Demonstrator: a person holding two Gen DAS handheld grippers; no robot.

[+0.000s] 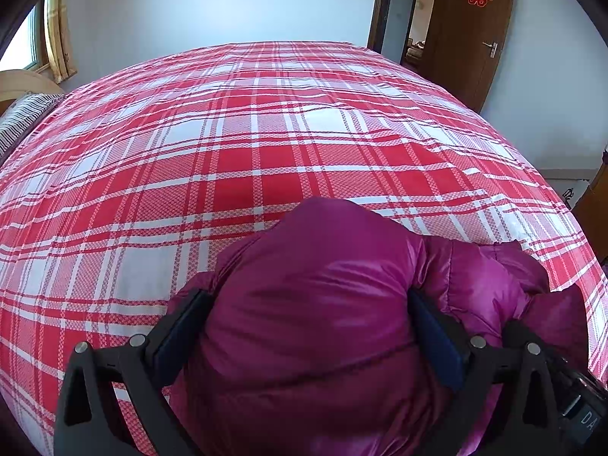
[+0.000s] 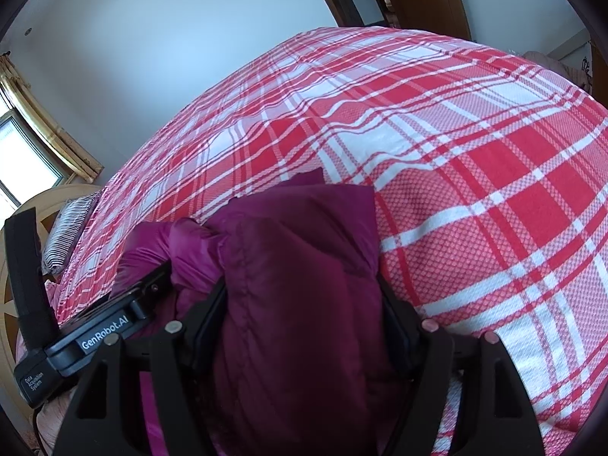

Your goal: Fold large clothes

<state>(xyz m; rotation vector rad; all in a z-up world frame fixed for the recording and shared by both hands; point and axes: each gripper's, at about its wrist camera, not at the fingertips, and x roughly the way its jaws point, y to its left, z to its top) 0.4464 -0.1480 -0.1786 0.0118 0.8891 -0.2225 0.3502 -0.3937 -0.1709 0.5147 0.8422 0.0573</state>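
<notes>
Left gripper (image 1: 309, 300): jaws spread wide yet pressed against both sides of a thick bundle of shiny magenta quilted puffer jacket (image 1: 315, 326), clamping it between the pads. Right gripper (image 2: 304, 285): jaws likewise closed onto a darker fold of the same jacket (image 2: 304, 285), fabric bulging forward past the tips. Beyond and beneath both pairs of jaws, a bed under a red-and-white plaid cotton sheet (image 1: 266, 133). Far ahead of the left jaws, a brown wooden door (image 1: 471, 30) bearing a red paper ornament.
</notes>
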